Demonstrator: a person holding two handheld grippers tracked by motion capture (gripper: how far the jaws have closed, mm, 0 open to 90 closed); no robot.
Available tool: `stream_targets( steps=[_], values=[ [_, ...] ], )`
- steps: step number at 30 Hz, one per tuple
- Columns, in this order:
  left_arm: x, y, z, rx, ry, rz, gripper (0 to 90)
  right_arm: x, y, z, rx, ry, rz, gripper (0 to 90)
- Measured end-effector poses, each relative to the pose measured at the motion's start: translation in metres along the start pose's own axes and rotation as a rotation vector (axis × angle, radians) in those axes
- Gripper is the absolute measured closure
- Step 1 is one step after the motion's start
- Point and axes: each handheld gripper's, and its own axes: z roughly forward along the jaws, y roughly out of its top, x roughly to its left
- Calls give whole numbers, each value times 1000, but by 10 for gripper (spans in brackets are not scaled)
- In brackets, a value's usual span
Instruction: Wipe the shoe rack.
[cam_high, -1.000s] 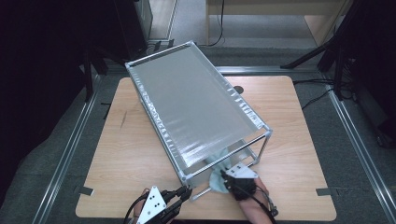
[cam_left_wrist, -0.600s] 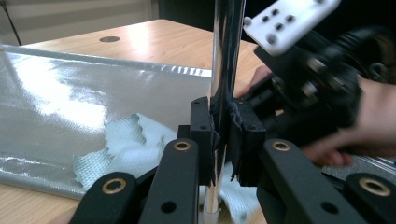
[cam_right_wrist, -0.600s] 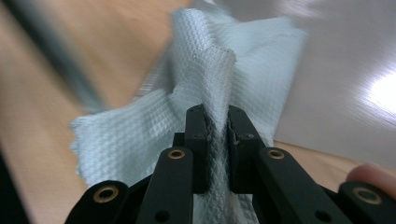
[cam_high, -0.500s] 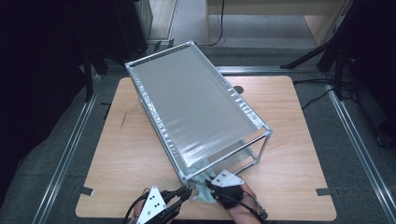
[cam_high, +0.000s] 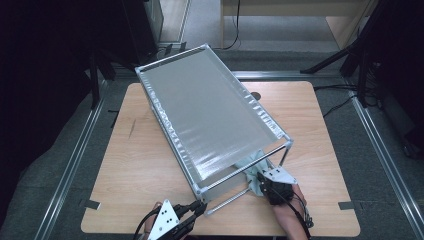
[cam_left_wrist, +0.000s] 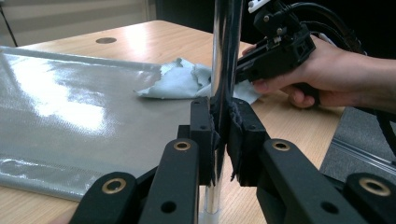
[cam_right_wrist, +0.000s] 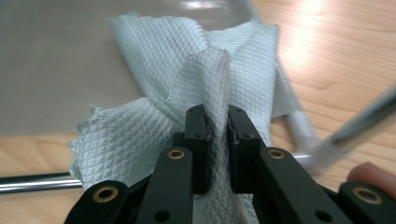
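Wooden table (cam_high: 130, 165), bearing metal rack (cam_high: 210, 117) with grey shelf sheets, set diagonally. Left gripper (cam_left_wrist: 223, 135), clamped tight on chrome corner post (cam_left_wrist: 226, 56). Right gripper (cam_right_wrist: 217, 140), pinched on fold of pale cloth (cam_right_wrist: 187, 107), at rack's near end on lower sheet.

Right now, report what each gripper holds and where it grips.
Left gripper: shut on the rack's upright metal post, low down. Right gripper: shut on a bunched fold of the pale cloth.
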Motion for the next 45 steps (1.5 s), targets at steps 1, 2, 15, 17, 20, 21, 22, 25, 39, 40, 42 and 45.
stream_targets(
  steps=[1, 2, 15, 17, 20, 21, 22, 25, 39, 40, 42, 45],
  values=[
    [0, 0, 0, -1, 0, -1, 817, 10, 0, 0, 2, 41, 1, 814],
    [0, 0, 0, -1, 1, -1, 817, 10, 0, 0, 2, 41, 1, 814],
    [0, -1, 0, -2, 4, 1, 815, 114, -5, -12, 1, 302, -203, 812],
    [0, -1, 0, -3, 5, 0, 815, 109, -4, -11, 8, 324, -190, 811],
    [0, -1, 0, -3, 3, -1, 815, 91, -3, -10, 10, 281, -164, 812],
    [0, -1, 0, -3, 3, -1, 815, 82, -3, -9, 13, 260, -153, 811],
    [0, -1, 0, -2, 3, 0, 815, 73, -2, -9, 14, 236, -139, 812],
    [0, -1, 0, -2, 3, 1, 815, 44, -1, -12, 15, 186, -66, 814],
    [0, -1, 0, 0, 3, 8, 817, -52, 6, -76, -154, -7, 137, 820],
    [0, -1, 0, -1, 3, 8, 816, -52, 11, -83, -191, -21, 127, 820],
    [0, -1, 0, -3, 2, 7, 817, -49, 21, -95, -261, -48, 102, 821],
    [0, -1, 0, -3, 4, 8, 817, -45, 39, -115, -363, -74, 90, 823]
  ],
)
